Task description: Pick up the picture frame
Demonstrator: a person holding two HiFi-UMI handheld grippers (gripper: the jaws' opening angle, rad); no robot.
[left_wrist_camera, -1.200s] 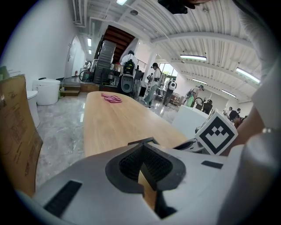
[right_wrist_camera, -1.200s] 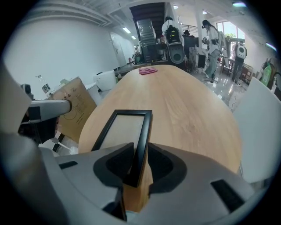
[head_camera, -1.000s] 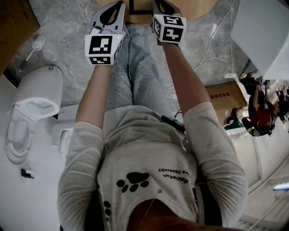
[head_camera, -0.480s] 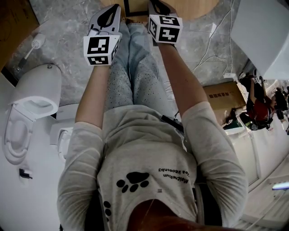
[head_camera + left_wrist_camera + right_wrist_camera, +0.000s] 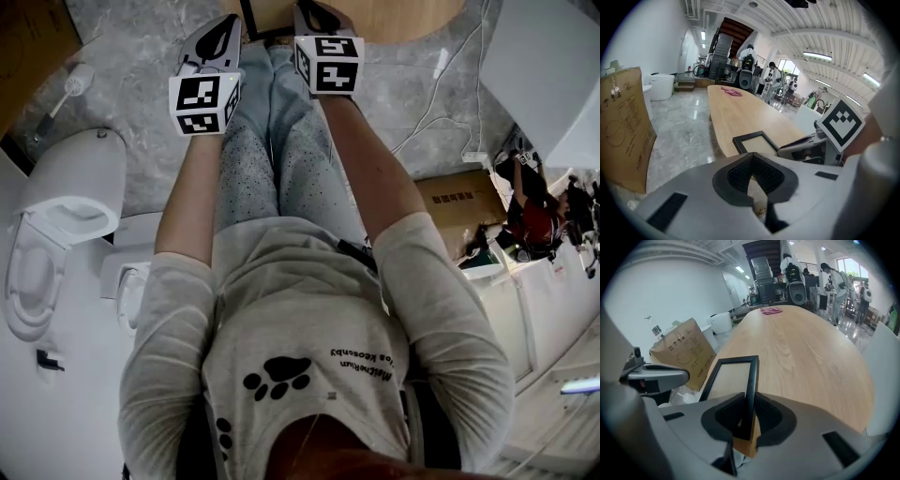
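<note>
Picture frame [image 5: 251,23]: in the head view it is at the near edge of the wooden desk [image 5: 394,14]. In the left gripper view it lies just ahead of the left gripper [image 5: 751,161], whose jaws are closed on nothing. In the right gripper view the right gripper [image 5: 746,416] has just been closing its jaws, which now pinch the thin black right rail. The frame is probably light and stiff with a breakable pane, so the rail is the place to hold.

The picture frame [image 5: 751,380] is black around a pale beige panel, and the table [image 5: 811,348] is light honey wood with fine grain. The floor [image 5: 141,84] is grey marble with paler veins, and the cardboard box [image 5: 623,122] is brown with dark print. The shirt [image 5: 309,300] is pale grey with a black paw print, and the trousers [image 5: 246,169] are light blue with dark speckles.
</note>
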